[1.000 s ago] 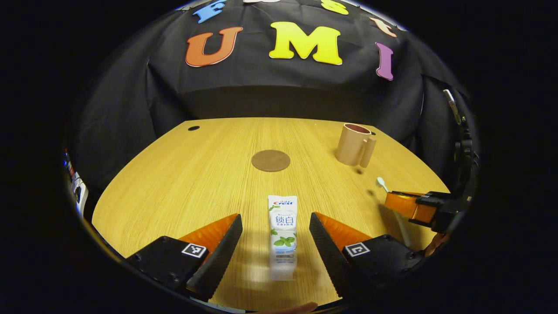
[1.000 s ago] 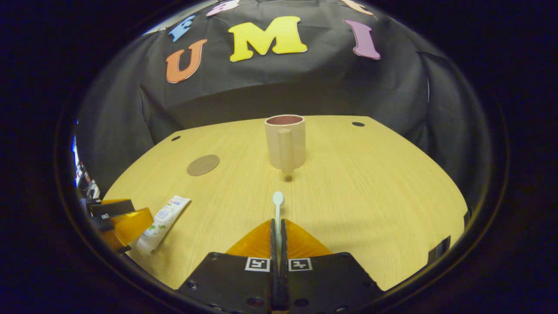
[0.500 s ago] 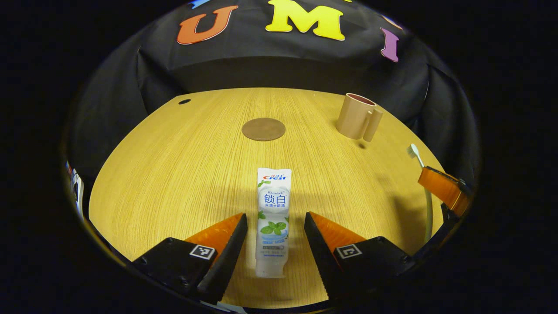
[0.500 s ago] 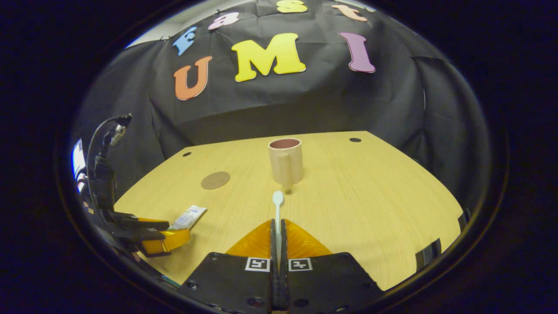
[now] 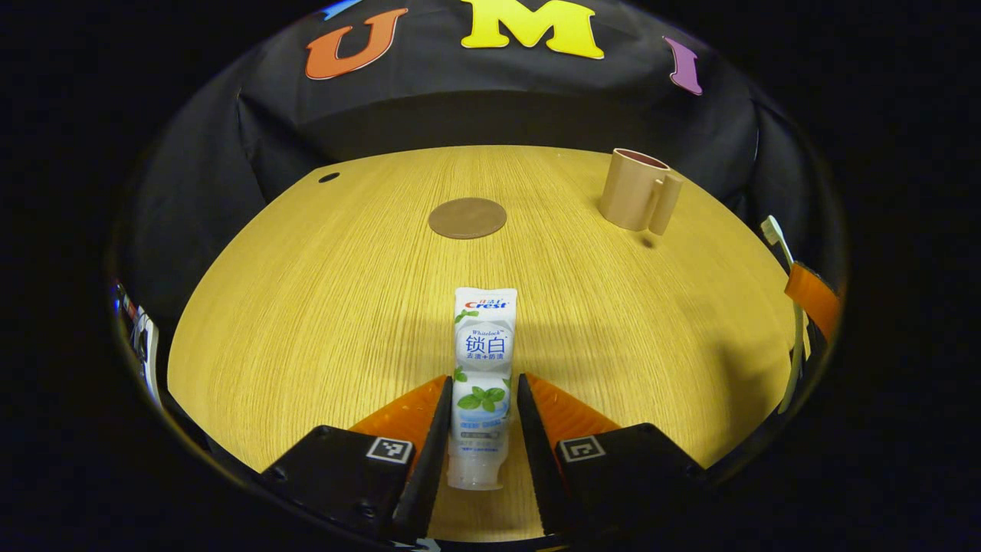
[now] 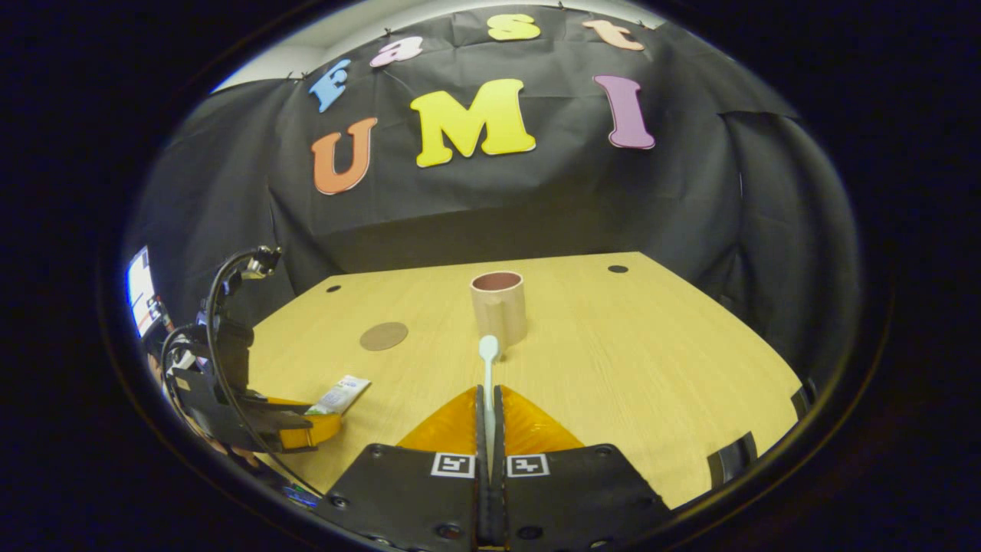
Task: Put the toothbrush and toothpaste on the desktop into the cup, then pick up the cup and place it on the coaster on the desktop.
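1. The toothpaste (image 5: 481, 368) lies flat on the desktop (image 5: 306, 307), well short of the cup (image 5: 634, 198), long axis running straight between the left gripper (image 5: 481, 429) fingers.
2. Those fingers flank its cap end; actual contact I cannot tell.
3. The right gripper (image 6: 488, 429) is clenched on the toothbrush (image 6: 487, 368), head pointing toward the cup.

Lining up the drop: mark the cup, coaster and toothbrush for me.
cup (image 6: 498, 307), right gripper view, on its side wall.
coaster (image 5: 467, 218), left gripper view, centre of the disc.
toothbrush (image 6: 488, 349), right gripper view, on its head.

The right hand-held gripper (image 6: 488, 399) is clamping the toothbrush (image 6: 487, 360), its head pointing at the cup (image 6: 499, 308) on the worktop (image 6: 651, 345).
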A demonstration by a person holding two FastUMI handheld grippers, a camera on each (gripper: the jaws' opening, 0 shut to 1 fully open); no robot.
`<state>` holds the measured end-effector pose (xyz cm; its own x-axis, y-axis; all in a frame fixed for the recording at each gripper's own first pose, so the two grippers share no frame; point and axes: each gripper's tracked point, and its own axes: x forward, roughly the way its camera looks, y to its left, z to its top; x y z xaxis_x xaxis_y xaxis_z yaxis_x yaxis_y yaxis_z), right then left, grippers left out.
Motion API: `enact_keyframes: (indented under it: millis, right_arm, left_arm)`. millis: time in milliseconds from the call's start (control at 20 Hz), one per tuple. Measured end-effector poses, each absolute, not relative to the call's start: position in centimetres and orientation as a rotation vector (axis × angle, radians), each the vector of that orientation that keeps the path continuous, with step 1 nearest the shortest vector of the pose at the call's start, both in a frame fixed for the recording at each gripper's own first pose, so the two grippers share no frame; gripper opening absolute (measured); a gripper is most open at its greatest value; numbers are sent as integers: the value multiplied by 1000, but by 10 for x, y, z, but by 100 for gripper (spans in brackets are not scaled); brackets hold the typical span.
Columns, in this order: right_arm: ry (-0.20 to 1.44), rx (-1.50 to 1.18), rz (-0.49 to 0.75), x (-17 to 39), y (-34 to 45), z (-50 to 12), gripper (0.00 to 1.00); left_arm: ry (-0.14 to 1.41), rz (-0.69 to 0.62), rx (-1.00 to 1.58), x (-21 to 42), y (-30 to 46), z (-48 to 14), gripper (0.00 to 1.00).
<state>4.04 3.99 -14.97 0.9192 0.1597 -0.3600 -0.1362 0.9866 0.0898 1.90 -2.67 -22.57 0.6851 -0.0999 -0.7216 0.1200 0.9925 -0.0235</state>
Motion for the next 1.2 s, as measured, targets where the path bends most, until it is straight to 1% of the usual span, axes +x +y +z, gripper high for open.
enact_keyframes:
  millis: [50,100,150,300,400,700,750,800,850,900,1050,1200]
  right_arm:
    - [370,63,151,41,39,-147,0]
    - [365,62,151,41,38,-145,1]
    - [361,63,150,42,36,-142,0]
    - [340,71,146,44,35,-134,0]
    - [324,73,146,48,35,-129,0]
    - [272,73,157,69,46,-104,0]
    - [261,73,161,76,49,-98,0]
    - [250,71,162,83,51,-94,1]
    - [237,66,166,91,54,-89,1]
    - [227,57,167,100,56,-84,1]
    - [203,45,184,133,66,-69,1]
    - [178,58,209,171,76,-52,0]
  left_arm:
    - [803,-124,18,20,-26,-227,52]
    - [798,-130,15,20,-27,-226,51]
    - [789,-138,13,20,-27,-225,46]
    - [750,-159,-6,19,-27,-223,43]
    - [717,-148,-30,20,-25,-219,41]
    - [511,-86,0,33,-6,-172,40]
    - [480,-85,-13,34,-7,-161,44]
    - [445,-86,-23,37,-7,-147,40]
    - [405,-83,-25,37,-6,-137,44]
    - [367,-75,-25,40,-3,-124,40]
    - [269,-57,-37,51,1,-94,40]
    - [218,-59,-62,59,1,-75,40]
